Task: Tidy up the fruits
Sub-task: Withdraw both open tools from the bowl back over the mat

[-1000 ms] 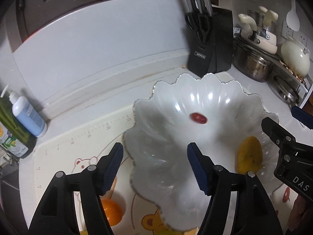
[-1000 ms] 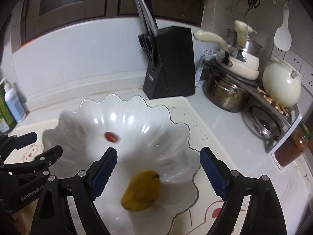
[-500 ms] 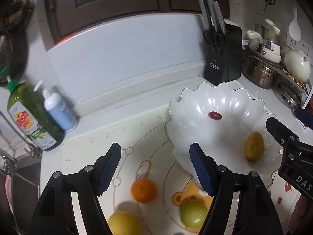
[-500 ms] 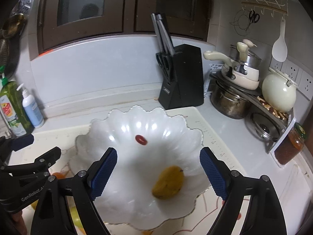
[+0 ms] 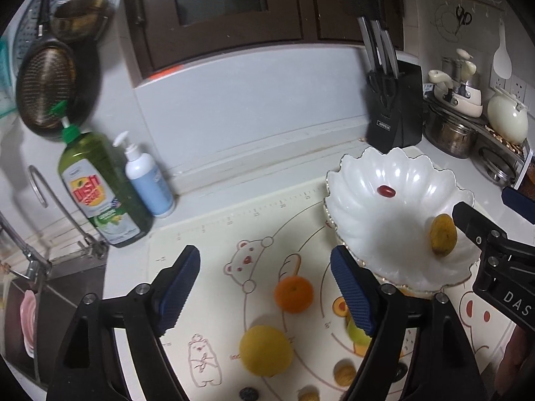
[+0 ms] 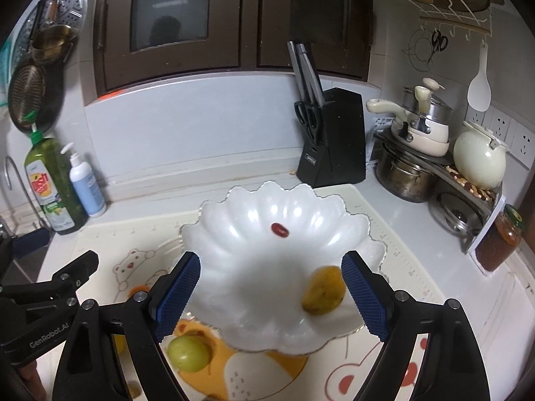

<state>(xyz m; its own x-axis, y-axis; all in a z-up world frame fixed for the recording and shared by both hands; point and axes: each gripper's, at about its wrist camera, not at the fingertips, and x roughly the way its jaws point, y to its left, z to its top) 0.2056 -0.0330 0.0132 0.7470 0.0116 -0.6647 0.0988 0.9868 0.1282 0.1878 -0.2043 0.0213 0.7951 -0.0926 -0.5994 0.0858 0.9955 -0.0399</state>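
Note:
A white scalloped bowl (image 5: 361, 180) (image 6: 334, 214) stands on a cartoon mat and holds a small red fruit (image 5: 386, 191) (image 6: 279, 230) and a yellow mango (image 5: 443, 234) (image 6: 322, 290). On the mat in front lie an orange (image 5: 293, 294), a yellow round fruit (image 5: 266, 351), a green fruit (image 6: 189, 353) (image 5: 356, 330), two walnuts (image 5: 344, 371) and a dark berry (image 5: 249, 393). My left gripper (image 5: 265, 289) is open and empty, raised above the orange. My right gripper (image 6: 271, 295) is open and empty, raised over the bowl's near side.
A black knife block (image 5: 394, 123) stands behind the bowl. Pots and a cream kettle (image 6: 479, 160) sit on a rack at right, with a jar (image 6: 500, 240). A green dish-soap bottle (image 5: 100, 187) and a pump bottle (image 5: 148, 180) stand at left by the sink (image 5: 30, 287).
Both grippers have drawn back and risen from the bowl. The left view has swung left, so the loose fruits on the mat now show. Both stay open.

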